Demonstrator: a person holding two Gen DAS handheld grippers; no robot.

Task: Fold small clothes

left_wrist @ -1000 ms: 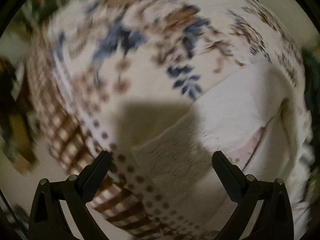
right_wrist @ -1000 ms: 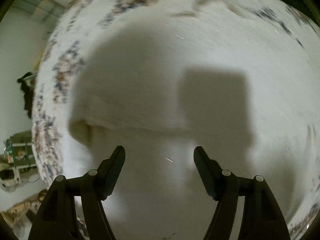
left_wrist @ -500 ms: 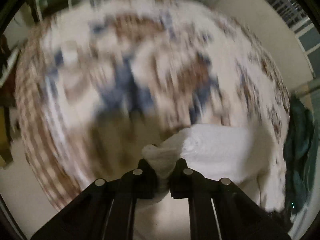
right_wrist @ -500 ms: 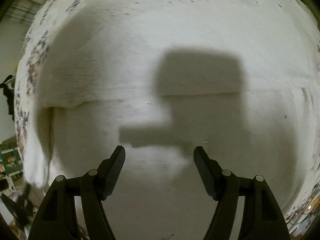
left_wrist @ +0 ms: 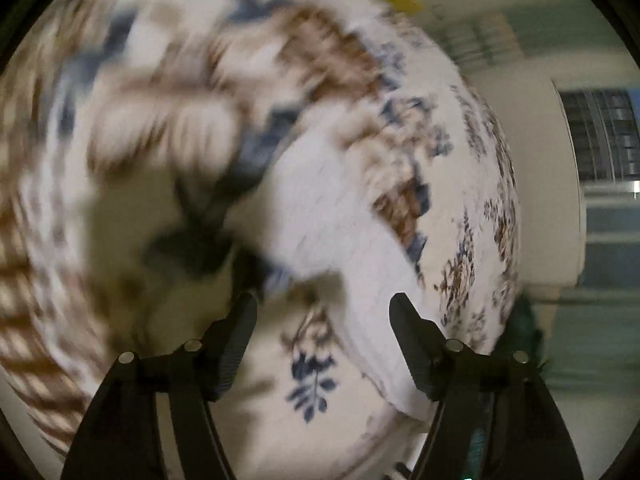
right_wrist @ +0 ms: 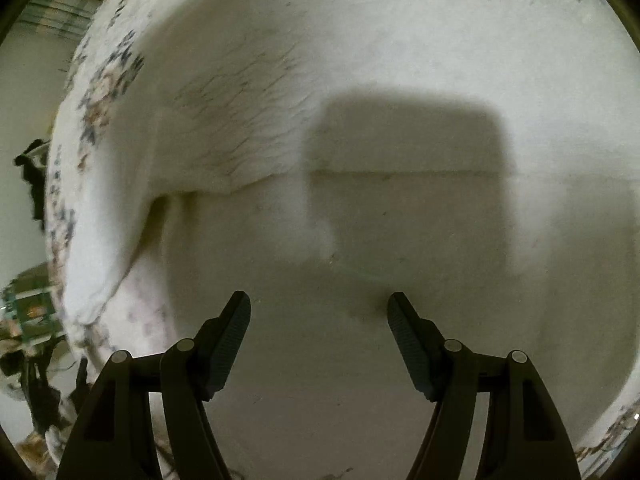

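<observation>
A white garment (right_wrist: 360, 220) lies spread on a bed with a blue and brown floral cover (left_wrist: 312, 380). In the right wrist view it fills most of the frame, with a folded-over flap (right_wrist: 240, 120) at the upper left. My right gripper (right_wrist: 319, 308) is open and empty just above the cloth. In the left wrist view the white garment (left_wrist: 328, 216) lies ahead, blurred by motion. My left gripper (left_wrist: 323, 308) is open and empty, just short of the garment's near edge.
The bed's edge curves round at the right of the left wrist view, with a wall and a barred window (left_wrist: 600, 136) beyond. Dark green cloth (left_wrist: 528, 328) hangs at that edge. Clutter on the floor (right_wrist: 28, 320) shows left of the bed.
My left gripper was shut on a corner of the white garment half a second ago; it has let go, opened and swung. The folded flap now lies over the garment. My right gripper stayed open.
</observation>
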